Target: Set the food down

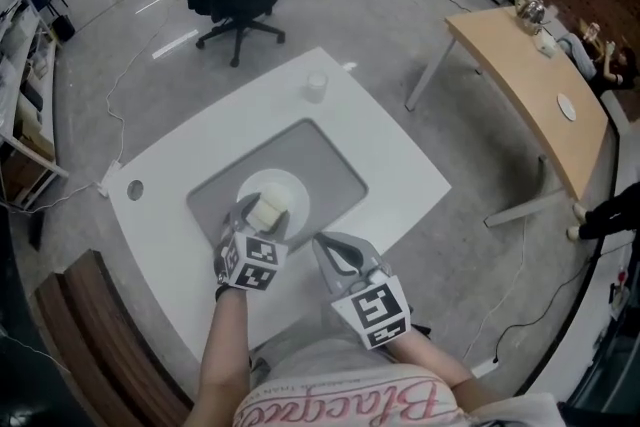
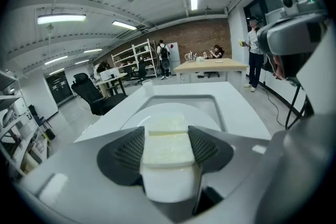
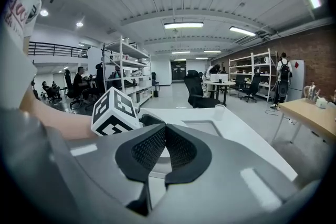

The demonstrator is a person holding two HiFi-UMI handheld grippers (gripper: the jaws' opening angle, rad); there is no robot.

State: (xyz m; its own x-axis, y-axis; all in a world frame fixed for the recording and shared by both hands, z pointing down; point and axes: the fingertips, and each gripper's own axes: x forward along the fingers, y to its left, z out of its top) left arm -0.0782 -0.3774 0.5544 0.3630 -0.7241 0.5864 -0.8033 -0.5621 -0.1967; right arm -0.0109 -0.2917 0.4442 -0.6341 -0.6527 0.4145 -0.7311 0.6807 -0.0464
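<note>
Pale food block (image 2: 167, 145) sits clamped in the left gripper (image 1: 262, 215), over the white plate (image 1: 292, 186) on a grey mat (image 1: 332, 165). The right gripper (image 3: 164, 139), jaws together and empty, hangs near-right of the plate. A cup (image 1: 316, 87) stands at the far edge of the surface (image 1: 400, 165), well apart.

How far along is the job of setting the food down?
Done: the pale food block is already over the white plate on the grey mat. In hand: the left tongs grip the block; whether it touches the plate I cannot tell. Left to do: lower it onto the plate and open the tongs. The right tongs are shut and empty.
</note>
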